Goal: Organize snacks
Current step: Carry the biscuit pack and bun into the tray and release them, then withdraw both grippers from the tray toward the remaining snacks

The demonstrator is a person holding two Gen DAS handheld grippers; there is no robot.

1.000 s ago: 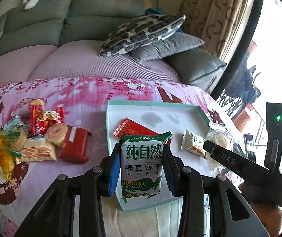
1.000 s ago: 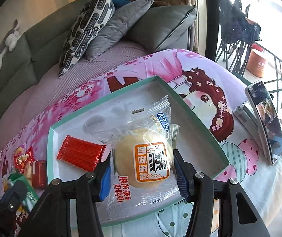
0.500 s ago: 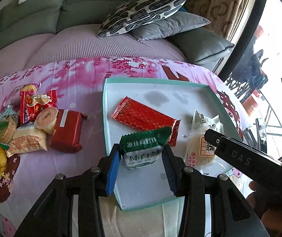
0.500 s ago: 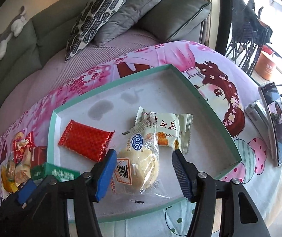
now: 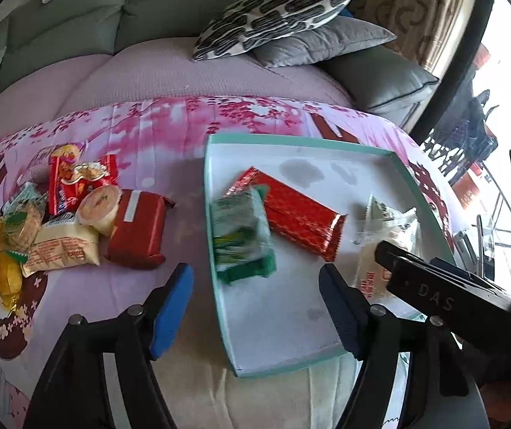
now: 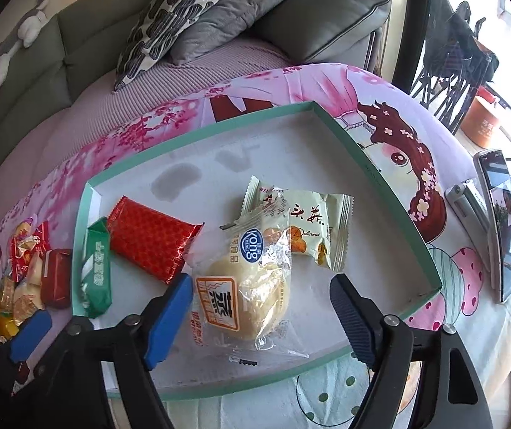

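A white tray with a teal rim lies on the pink cloth. My left gripper hangs over its near left corner, jaws opening, nothing touching the pads. The green biscuit pack, blurred, lies free against the tray's left wall, partly on a red pack. My right gripper is over the tray's front, jaws opening. The clear-wrapped bun pack lies on the tray floor between its pads, which stand clear of it. A cream pack lies behind the bun.
A heap of several loose snacks sits on the cloth left of the tray. Two phones lie at the table's right edge. A grey sofa with cushions stands behind the table.
Both grippers opened. The left let go of the green biscuit pack, which dropped into the tray's left side. The right let go of the bun pack, which now lies in the tray.
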